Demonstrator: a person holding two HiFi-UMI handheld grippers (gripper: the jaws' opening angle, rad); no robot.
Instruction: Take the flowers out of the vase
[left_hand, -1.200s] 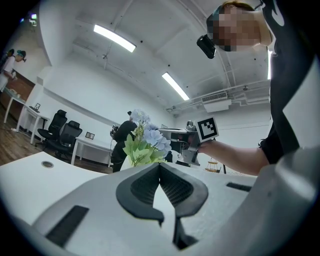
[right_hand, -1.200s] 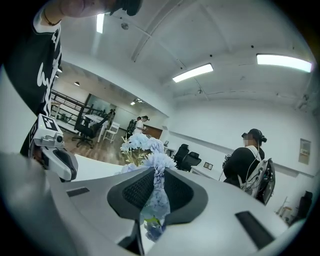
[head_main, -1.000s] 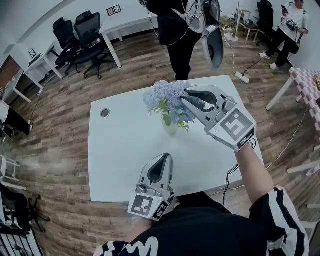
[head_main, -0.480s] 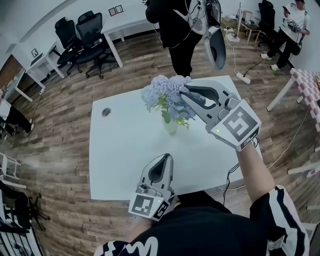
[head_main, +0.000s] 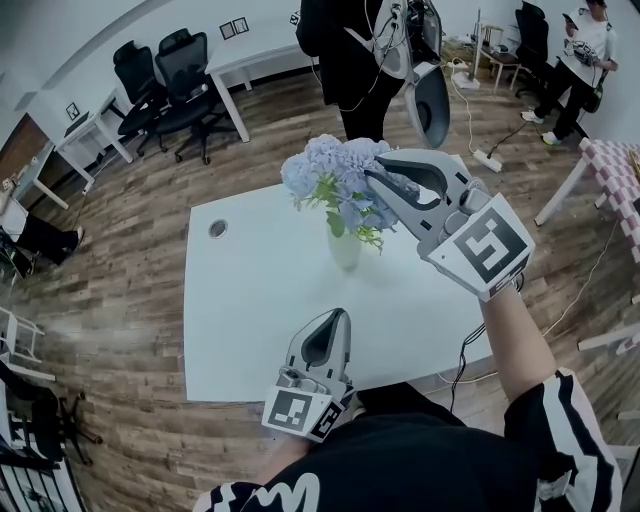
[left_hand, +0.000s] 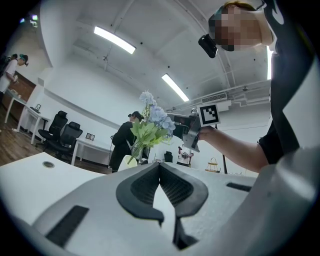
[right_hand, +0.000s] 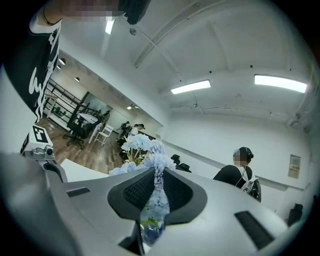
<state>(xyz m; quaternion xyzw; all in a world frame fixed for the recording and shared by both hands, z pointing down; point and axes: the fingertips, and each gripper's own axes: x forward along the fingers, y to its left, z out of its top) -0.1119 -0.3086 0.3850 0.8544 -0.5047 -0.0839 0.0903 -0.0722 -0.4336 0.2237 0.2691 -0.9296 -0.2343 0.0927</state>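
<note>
Head view, white table, flowers, vase, wood floor

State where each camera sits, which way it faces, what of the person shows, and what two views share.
Head view: on the head, looking steeply down at table, vase, flowers; shows right forearm, left gripper, right gripper.
Left gripper view: on the left gripper, looking along its shut, empty jaws toward the flowers; shows right forearm.
Right gripper view: on the right gripper, looking along jaws shut on flowers; shows the shirt.
Shared: both gripper views show the flowers.
</note>
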